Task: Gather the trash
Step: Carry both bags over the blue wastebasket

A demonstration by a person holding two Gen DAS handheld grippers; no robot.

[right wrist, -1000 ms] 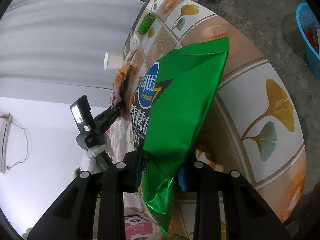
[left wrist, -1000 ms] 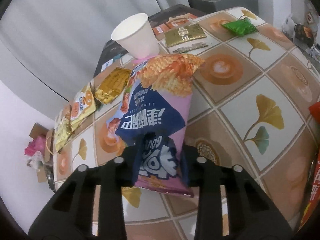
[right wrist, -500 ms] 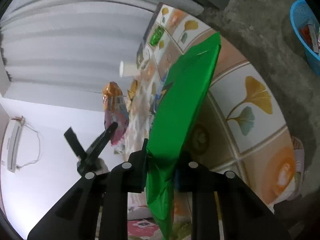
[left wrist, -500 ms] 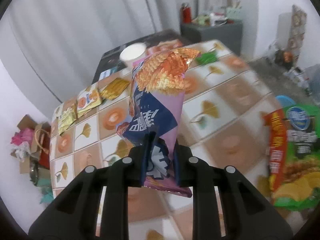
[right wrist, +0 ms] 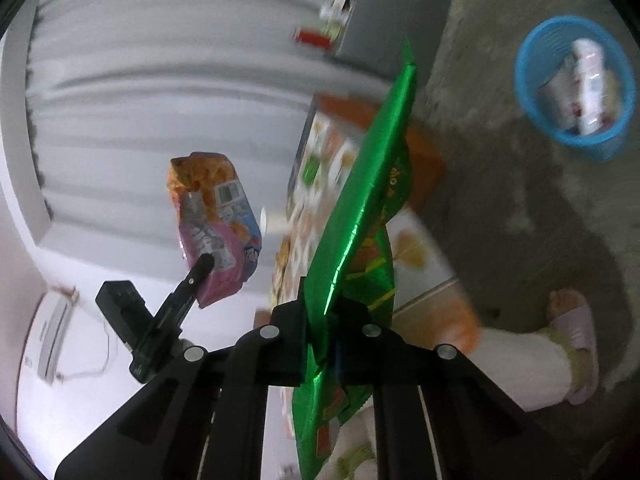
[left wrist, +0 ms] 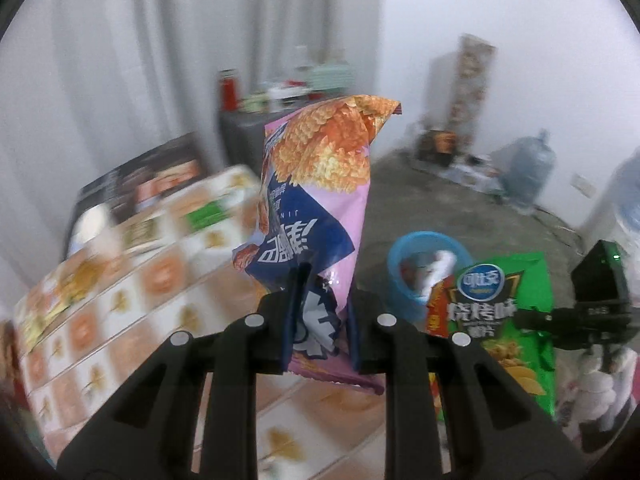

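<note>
Left wrist view: left gripper [left wrist: 320, 320] clenched on the bottom of a pink snack bag [left wrist: 316, 216], held up in the air. Tiled table [left wrist: 120, 288] to the left, blurry. Blue basket [left wrist: 424, 264] on the floor, farther right. Green chip bag [left wrist: 504, 320] near right.

Right wrist view: right gripper [right wrist: 324, 320] pinching the green chip bag [right wrist: 360, 216] near its lower end, edge-on. Pink snack bag [right wrist: 216, 224] off to the left. Blue basket [right wrist: 576, 88] far right, already some trash inside.

Probably light, soft, crinkly and slippery bags; best pinched at a flat sealed end.
</note>
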